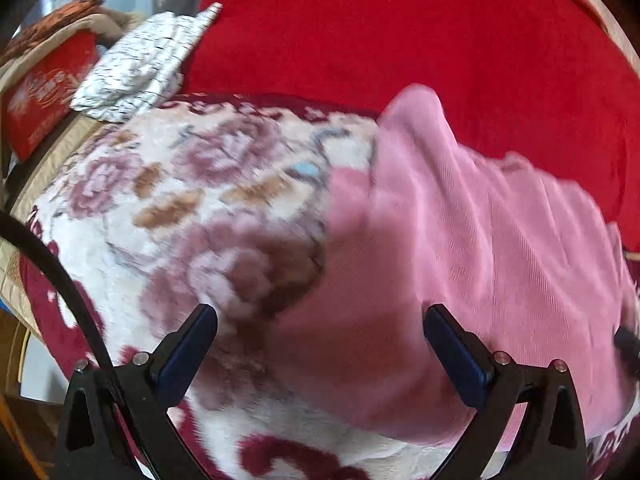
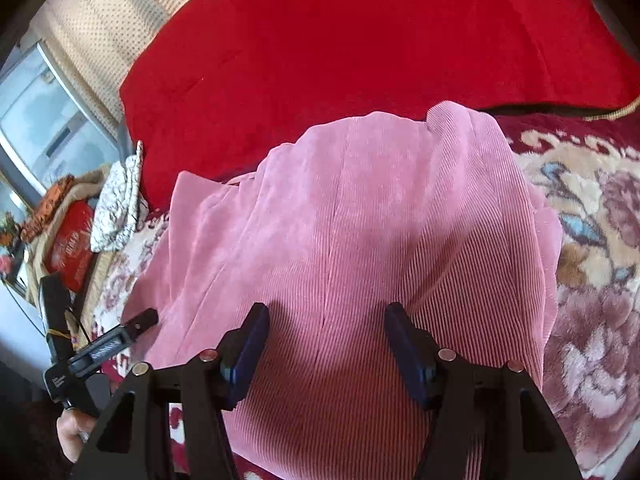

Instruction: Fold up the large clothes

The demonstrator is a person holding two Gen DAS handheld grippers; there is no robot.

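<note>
A pink corduroy garment (image 2: pixel 360 220) lies in a folded bundle on a floral blanket (image 2: pixel 592 264). It also shows in the left wrist view (image 1: pixel 460 248), blurred, to the right. My right gripper (image 2: pixel 326 316) is open and empty, just above the garment's near part. My left gripper (image 1: pixel 320 316) is open and empty, over the garment's left edge and the blanket (image 1: pixel 180 200). The left gripper also shows in the right wrist view (image 2: pixel 136 326), at the garment's left edge.
A red quilt (image 2: pixel 360 40) lies behind the garment. A white patterned cloth (image 1: pixel 140 68) and a red box (image 1: pixel 44 96) sit at the far left. A window (image 2: pixel 36 120) and a cream curtain (image 2: pixel 100 32) stand at the left.
</note>
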